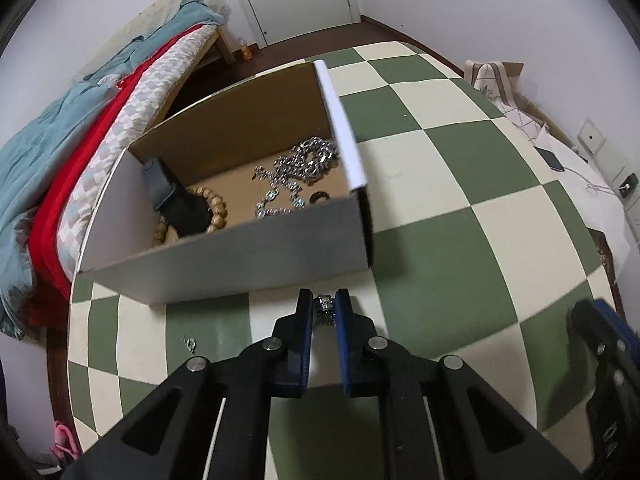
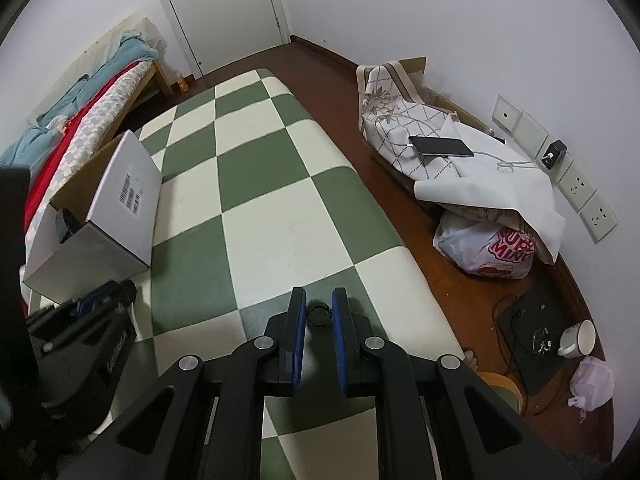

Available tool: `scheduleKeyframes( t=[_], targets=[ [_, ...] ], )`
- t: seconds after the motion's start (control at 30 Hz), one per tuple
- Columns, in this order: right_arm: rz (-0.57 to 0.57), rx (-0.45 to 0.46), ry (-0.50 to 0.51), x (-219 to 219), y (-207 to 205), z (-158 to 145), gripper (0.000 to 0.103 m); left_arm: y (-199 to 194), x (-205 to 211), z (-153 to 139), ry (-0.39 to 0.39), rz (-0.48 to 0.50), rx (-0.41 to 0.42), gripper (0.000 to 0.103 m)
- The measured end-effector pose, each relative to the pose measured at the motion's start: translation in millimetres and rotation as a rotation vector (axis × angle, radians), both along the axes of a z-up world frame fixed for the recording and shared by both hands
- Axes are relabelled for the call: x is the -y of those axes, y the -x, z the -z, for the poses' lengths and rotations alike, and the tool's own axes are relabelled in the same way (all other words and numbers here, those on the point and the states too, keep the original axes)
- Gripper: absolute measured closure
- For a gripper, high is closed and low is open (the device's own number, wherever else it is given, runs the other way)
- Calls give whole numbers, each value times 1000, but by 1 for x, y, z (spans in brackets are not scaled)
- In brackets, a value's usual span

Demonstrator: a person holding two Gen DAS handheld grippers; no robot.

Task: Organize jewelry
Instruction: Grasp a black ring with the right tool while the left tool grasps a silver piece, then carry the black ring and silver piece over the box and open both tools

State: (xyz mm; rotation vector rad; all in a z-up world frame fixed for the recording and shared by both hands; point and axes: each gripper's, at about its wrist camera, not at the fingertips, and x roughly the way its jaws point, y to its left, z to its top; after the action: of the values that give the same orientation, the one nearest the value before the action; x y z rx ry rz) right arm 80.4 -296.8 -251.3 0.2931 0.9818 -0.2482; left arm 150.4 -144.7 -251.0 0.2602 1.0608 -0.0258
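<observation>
Left gripper (image 1: 324,300): fingers narrow, clamped on a small silver jewelry piece (image 1: 323,305); hung just in front of the box's near wall, over the bench.
Right gripper (image 2: 319,300): fingers narrow, pinching a thin dark ring (image 2: 318,314) btwn the blue pads; low over the bench near its right edge.
Box (image 1: 224,258): open cardboard, white outside, brown inside; sat on the left side of the bench, by the bed.
Silver chain (image 1: 308,160): piled in the box's far right corner, a strand trailing toward the near wall.
Wooden bead bracelet (image 1: 218,208): in box, left part, touching a black object (image 1: 176,196) that covered part of it.
Small round piece (image 1: 319,197): on box floor near the right wall; too small to tell what.
Loose silver bit (image 1: 189,343): on the bench, left of left gripper, apart from the box.
Bench (image 2: 280,184): green & cream checked top.
Bed (image 1: 48,168): left of bench, w/ blue and red covers.
Phone (image 2: 440,147): on cloth-covered heap right of the bench, cable attached.
Mug (image 2: 578,338): tipped on the floor, far right.
</observation>
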Motion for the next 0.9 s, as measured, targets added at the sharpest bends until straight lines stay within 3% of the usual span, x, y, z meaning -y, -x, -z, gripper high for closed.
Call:
scheduleKeyframes(
  t=[0.53, 0.9],
  targets=[
    [-126, 67, -102, -50, 16, -43, 89, 59, -100, -55, 98, -1, 12, 95],
    [-208, 141, -109, -73, 7, -109, 89, 44, -128, -140, 229, 1, 106, 95]
  ],
)
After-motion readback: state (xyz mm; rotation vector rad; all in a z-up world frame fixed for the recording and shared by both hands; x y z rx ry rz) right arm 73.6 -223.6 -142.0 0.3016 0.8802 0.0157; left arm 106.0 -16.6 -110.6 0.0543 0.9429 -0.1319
